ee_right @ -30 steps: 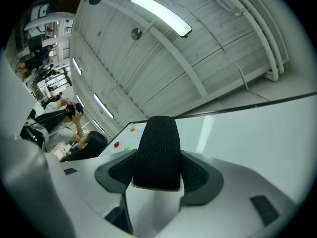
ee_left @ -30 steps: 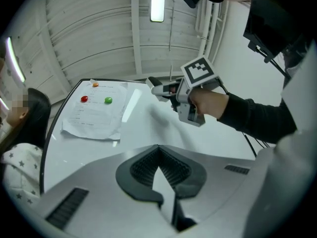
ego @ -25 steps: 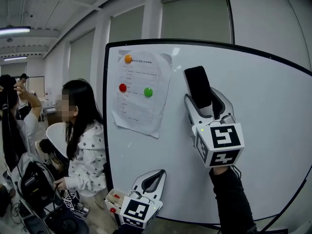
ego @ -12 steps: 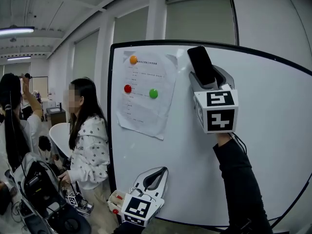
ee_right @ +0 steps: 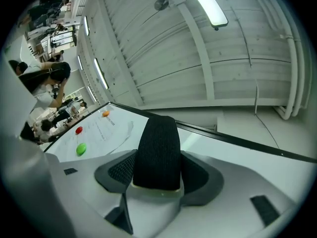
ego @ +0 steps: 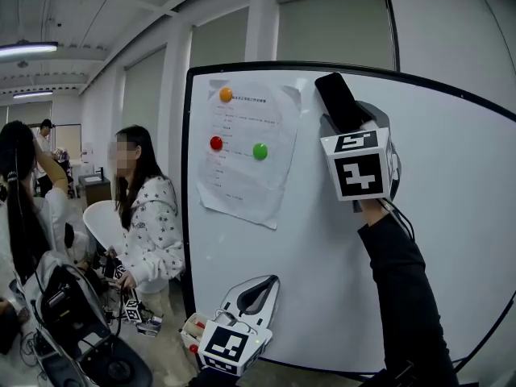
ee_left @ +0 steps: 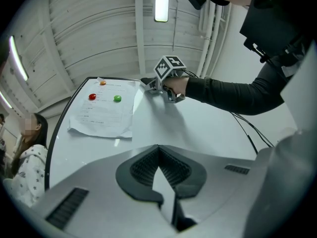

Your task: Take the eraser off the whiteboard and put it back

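Eraser (ego: pixel 339 101) clamped in right gripper (ego: pixel 348 124), arm stretched up to whiteboard (ego: pixel 451 216) top; left gripper (ego: pixel 256 295) low, jaws together.

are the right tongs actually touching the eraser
Touching: the right gripper view shows the eraser wedged between the right tongs, both sides against it.

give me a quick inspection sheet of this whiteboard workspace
surface: whiteboard, upright, mostly bare
job's things: black eraser, up near the board's top edge; contact with the board unclear
clutter: paper sheet held by magnets
grippers: right tool shut on the eraser; left tool shut, empty, low by the board's bottom edge
cables: black cable along the right sleeve
surroundings: person in a starred top at left, ceiling light
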A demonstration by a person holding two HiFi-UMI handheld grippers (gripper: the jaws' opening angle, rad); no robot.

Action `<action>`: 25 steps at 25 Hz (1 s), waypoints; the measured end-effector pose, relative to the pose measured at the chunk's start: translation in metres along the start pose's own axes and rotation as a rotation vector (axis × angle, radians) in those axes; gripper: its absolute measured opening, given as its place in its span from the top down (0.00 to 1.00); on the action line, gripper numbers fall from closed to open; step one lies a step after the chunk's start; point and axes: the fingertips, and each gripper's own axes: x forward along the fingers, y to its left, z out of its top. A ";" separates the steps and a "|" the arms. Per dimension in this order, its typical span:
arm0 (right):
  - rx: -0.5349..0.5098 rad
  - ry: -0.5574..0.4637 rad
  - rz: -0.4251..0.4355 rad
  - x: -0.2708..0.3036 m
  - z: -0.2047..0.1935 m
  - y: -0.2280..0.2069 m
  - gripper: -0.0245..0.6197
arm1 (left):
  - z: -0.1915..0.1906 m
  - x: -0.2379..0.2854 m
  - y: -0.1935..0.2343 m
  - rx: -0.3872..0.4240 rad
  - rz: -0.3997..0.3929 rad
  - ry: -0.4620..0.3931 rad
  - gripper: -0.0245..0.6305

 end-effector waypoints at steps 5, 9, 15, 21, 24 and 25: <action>0.012 -0.019 0.008 -0.001 0.001 0.000 0.54 | -0.003 -0.002 0.004 -0.020 0.019 -0.007 0.95; 0.008 -0.035 0.025 -0.003 0.002 0.003 0.54 | -0.004 -0.002 0.001 -0.027 -0.004 -0.004 0.96; 0.014 -0.041 0.047 -0.006 0.001 0.003 0.53 | -0.006 -0.006 0.001 -0.027 -0.010 -0.004 0.95; 0.087 -0.087 0.109 -0.021 -0.001 0.002 0.53 | -0.006 -0.006 0.000 -0.027 -0.005 0.000 0.95; 0.158 -0.086 0.163 -0.038 -0.010 0.000 0.53 | -0.007 -0.006 -0.001 -0.038 0.006 0.014 0.96; 0.160 -0.086 0.169 -0.046 -0.014 -0.001 0.53 | -0.007 -0.006 -0.002 -0.043 0.009 0.013 0.96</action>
